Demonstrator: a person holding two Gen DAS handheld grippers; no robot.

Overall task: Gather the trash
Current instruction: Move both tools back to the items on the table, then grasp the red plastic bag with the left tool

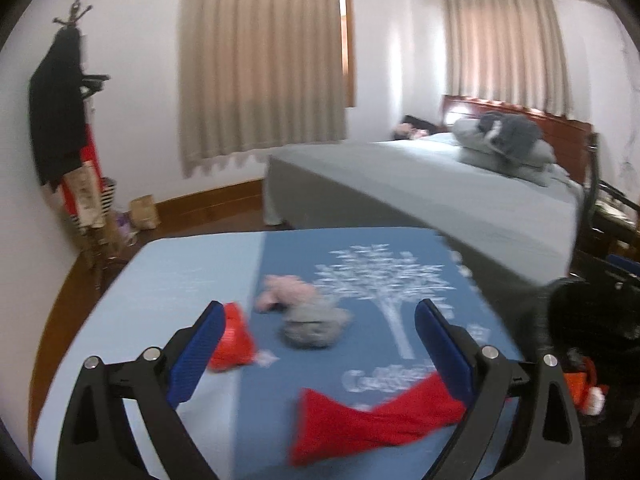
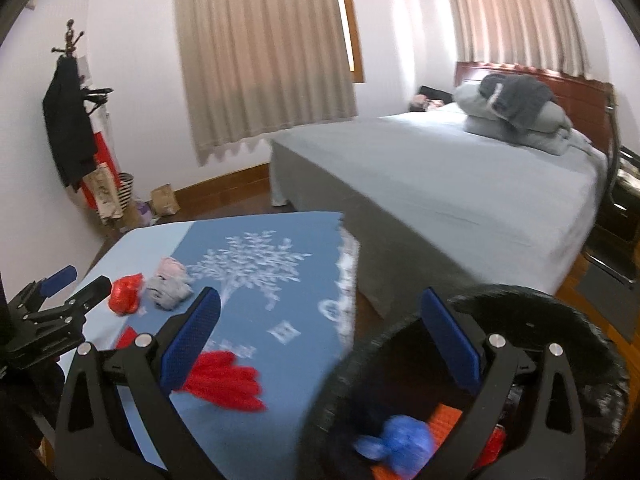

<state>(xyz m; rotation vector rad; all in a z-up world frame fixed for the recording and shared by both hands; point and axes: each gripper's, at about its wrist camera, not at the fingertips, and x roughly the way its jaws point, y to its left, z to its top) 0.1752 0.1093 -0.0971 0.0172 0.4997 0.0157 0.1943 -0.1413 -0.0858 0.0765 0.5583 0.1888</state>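
On the blue tree-print tablecloth point(image 1: 180, 280) lie a crumpled red bag point(image 1: 232, 344), a pink wad point(image 1: 280, 292), a grey wad point(image 1: 314, 326) and a red glove point(image 1: 360, 424). My left gripper point(image 1: 320, 308) hovers open over them, holding nothing. In the right wrist view it shows at the left edge point(image 2: 82, 280), beside the red bag point(image 2: 126, 294). My right gripper point(image 2: 320, 296) is open and empty, straddling the table edge and the black-bagged bin point(image 2: 520, 308). A blue crumpled bag point(image 2: 396, 444) lies inside the bin. The red glove point(image 2: 228, 380) lies by its left finger.
A grey bed point(image 2: 440, 184) with folded bedding stands behind the table, close to its far right corner. A coat stand point(image 1: 60, 112) and paper bags point(image 1: 144, 212) occupy the left wall. The bin point(image 1: 592, 320) sits right of the table, with orange and white items in it.
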